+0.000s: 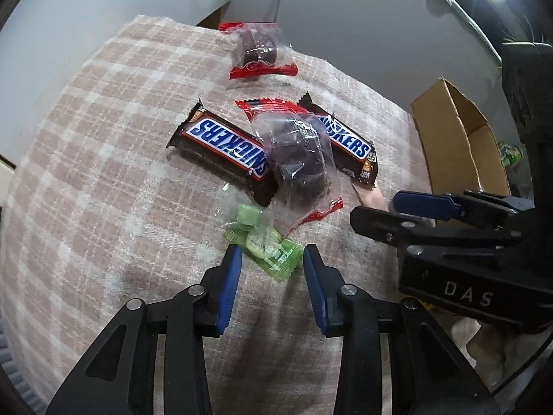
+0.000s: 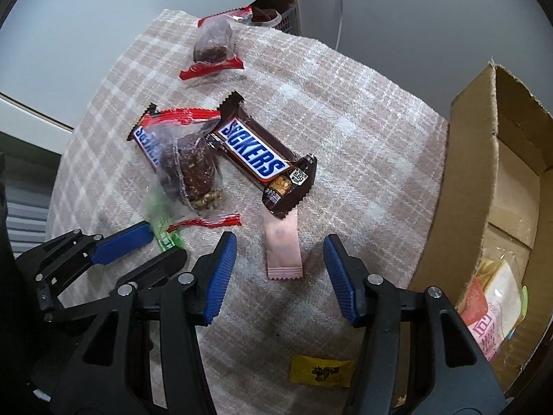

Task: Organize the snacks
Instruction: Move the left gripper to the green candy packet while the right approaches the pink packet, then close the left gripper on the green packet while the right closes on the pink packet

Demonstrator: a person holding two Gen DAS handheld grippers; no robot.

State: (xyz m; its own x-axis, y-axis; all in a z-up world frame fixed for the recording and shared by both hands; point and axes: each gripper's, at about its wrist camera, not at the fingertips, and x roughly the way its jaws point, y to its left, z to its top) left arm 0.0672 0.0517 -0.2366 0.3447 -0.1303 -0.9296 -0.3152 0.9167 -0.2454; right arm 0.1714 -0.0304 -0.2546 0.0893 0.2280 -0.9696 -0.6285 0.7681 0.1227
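On the plaid cloth (image 1: 86, 173) lie two Snickers bars (image 1: 224, 147) (image 2: 257, 157), a clear-wrapped chocolate cake (image 1: 297, 157) (image 2: 191, 169) lying over them, and a second wrapped cake (image 1: 259, 52) (image 2: 212, 45) at the far edge. A green candy (image 1: 273, 250) (image 2: 166, 233) lies between the open fingers of my left gripper (image 1: 273, 259). A pink candy (image 2: 283, 247) lies between the open fingers of my right gripper (image 2: 280, 250). Both grippers are empty. The right gripper also shows in the left wrist view (image 1: 387, 211), and the left gripper in the right wrist view (image 2: 162, 242).
An open cardboard box (image 2: 484, 180) (image 1: 449, 145) stands at the cloth's right edge and holds several packaged snacks (image 2: 494, 304). A yellow candy (image 2: 321, 370) lies on the cloth under my right gripper. A wall stands behind the table.
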